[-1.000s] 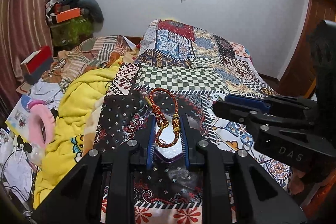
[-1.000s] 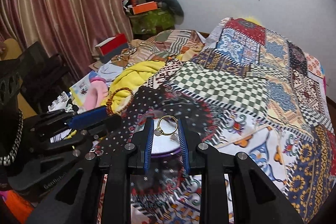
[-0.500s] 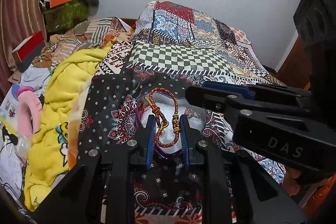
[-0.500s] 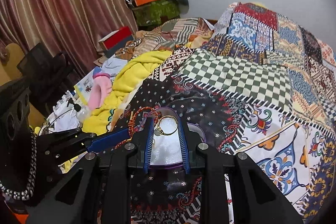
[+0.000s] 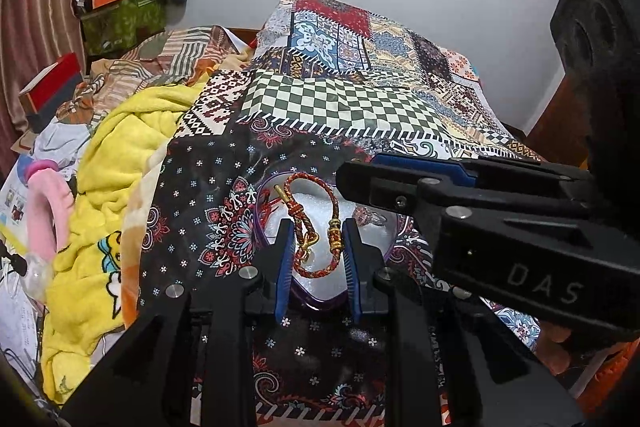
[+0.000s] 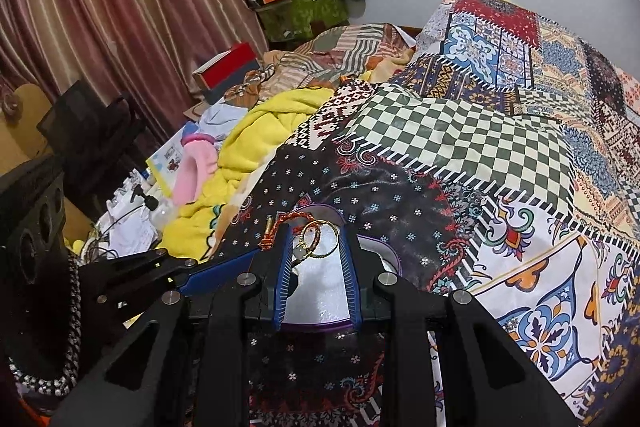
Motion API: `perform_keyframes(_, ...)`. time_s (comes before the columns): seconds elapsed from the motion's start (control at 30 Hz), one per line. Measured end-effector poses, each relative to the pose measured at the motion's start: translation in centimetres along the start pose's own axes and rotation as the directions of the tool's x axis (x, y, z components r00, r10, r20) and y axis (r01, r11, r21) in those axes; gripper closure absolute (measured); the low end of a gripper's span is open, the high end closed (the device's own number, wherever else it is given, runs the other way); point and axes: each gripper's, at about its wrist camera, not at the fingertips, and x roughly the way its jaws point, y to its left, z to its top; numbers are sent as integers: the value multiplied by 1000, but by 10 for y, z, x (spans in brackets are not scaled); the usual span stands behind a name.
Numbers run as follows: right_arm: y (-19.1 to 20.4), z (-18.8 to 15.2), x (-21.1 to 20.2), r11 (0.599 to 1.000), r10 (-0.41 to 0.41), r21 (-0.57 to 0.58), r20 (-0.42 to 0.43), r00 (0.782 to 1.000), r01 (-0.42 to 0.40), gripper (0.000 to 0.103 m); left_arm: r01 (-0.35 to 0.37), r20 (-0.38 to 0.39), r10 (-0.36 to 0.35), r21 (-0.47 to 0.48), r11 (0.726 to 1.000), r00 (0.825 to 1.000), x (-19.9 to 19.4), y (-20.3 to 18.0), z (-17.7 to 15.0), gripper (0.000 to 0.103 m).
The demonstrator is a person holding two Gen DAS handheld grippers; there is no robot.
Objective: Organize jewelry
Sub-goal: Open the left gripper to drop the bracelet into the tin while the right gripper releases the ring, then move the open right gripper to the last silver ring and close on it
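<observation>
1. Patterned bedspread [image 5: 328, 103] across a bed, with a shallow purple-rimmed tray [image 5: 316, 301] lined in shiny white resting on its dark flowered patch.
2. Left gripper [image 5: 316, 247] held low over the tray, jaws spread only a little, pinching a red-and-orange braided cord bracelet [image 5: 316, 227] with gold end caps and a gold clasp – loop hanging between the blue pads and draping toward the tray lining.
3. Right gripper [image 6: 316, 247] just beside it over the same tray, jaws likewise nearly parallel and narrow, pinching a thin gold bangle [image 6: 322, 239] with a small pale stone ring [image 6: 300, 251] hanging against it.
4. Small ring [image 5: 370, 217] lying loose on the tray lining near the right gripper's tip, seen in the left view.
5. Likely handling of the bracelet: very light, limp and floppy, slightly grippy cord; best held at the stiff gold caps or the knot, since a soft strand can slide or snag on the pad ridges.
6. Likely handling of the bangle – light, rigid, smooth and slippery, prone to twisting out of a pinch; firmer hold across the wire edge, not the flat. Dangling ring apt to drop off when tilted.
7. Yellow blanket [image 5: 116, 163] bunched to the left of the tray, well apart.
</observation>
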Motion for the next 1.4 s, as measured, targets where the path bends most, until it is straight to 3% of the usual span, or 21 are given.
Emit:
perform_keyframes(0.13,-1,2,-7,1000,8,7,3,1000,-8,81,-6,4,6,2,1000,1000,-2,-1,1,74)
perform_keyframes(0.33,-4,2,-28,999,-31,10,35,999,31,80,-14,30,14,5,1000,999,-17,-4,6,72)
perform_keyframes(0.83,-40,-23,-114,973,-227,70,111,968,220,80,-20,111,14,55,998,994,-68,-37,11,60)
perform_keyframes(1.1,-61,-43,-144,952,-292,126,112,950,278,79,28,69,-37,124,992,997,-61,-77,4,55)
perform_keyframes(1.27,-76,-58,-146,938,-328,150,83,941,313,64,60,23,-64,143,988,998,-44,-96,-1,55)
perform_keyframes(1.4,-84,-72,-136,936,-333,133,33,942,326,64,74,-14,-72,138,988,997,-32,-100,-7,55)
